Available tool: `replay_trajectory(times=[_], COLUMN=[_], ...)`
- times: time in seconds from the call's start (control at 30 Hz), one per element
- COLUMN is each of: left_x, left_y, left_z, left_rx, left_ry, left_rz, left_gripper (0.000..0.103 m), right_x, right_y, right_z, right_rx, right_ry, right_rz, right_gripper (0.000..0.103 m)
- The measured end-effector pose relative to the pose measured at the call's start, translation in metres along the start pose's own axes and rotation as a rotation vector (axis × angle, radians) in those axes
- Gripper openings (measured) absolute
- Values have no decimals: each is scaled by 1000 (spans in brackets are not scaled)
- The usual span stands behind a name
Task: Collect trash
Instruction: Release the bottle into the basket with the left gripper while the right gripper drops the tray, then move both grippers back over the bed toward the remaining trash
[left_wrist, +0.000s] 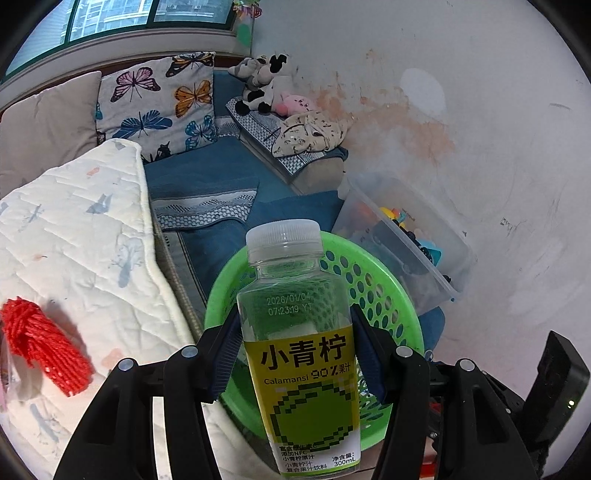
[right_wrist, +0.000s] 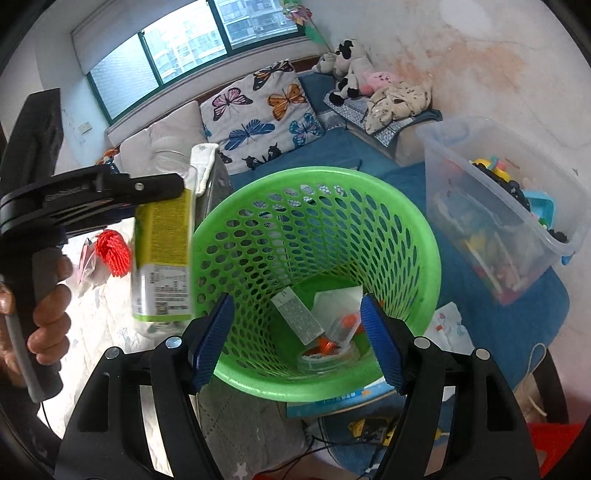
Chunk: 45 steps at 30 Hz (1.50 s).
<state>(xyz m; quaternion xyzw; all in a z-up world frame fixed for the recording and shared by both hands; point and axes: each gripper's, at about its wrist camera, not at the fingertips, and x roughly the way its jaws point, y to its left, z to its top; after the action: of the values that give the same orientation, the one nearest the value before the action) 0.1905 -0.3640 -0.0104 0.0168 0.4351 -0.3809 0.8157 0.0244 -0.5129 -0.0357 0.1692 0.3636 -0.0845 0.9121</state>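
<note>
The left hand-held gripper (left_wrist: 295, 354) was clamped on an empty calamansi juice bottle (left_wrist: 297, 332), its blue pads pressed against the label on either side; the bottle stood upright between them, cap on, just short of the green basket (right_wrist: 424, 266) and above its near rim. The right hand-held gripper (right_wrist: 299, 339) hung over the basket's mouth with its jaws apart and nothing between them; below it lay the trash already gathered, a flat perforated card (right_wrist: 299, 317) and some clear wrappers. A red net wrapper (left_wrist: 44, 343) rested on the white quilt (left_wrist: 92, 229), well apart from the basket and not yet collected.

The main risk looked to be an early release; seen from the right wrist, the bottle hung beside the rim rather than inside it, so letting go there could bounce it off the edge onto the quilt. The basket seemed light and unsteadied; a knock from the bottle or either gripper might tip it and spill the contents. The two grippers were also close, and could collide above the opening.
</note>
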Motion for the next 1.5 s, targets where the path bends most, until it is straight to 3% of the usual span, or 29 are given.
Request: replay_trajectory(times=[0.37, 0.7, 1.0, 1.5], left_x=[17, -7, -46, -105], left_y=[-14, -12, 24, 125], left_z=[-4, -10, -20, -47], left_rx=[13, 50, 12, -136], left_ry=[31, 6, -29, -75], left_rz=[-7, 1, 65, 230], left_gripper=[55, 58, 60, 60], right_x=[-11, -18, -18, -9], right_y=[-8, 1, 29, 104], right_z=[-4, -6, -4, 0], right_rx=[22, 12, -28, -146], right_ry=[-15, -25, -17, -2], right_rz=[0, 9, 49, 150], right_gripper=[71, 71, 73, 75])
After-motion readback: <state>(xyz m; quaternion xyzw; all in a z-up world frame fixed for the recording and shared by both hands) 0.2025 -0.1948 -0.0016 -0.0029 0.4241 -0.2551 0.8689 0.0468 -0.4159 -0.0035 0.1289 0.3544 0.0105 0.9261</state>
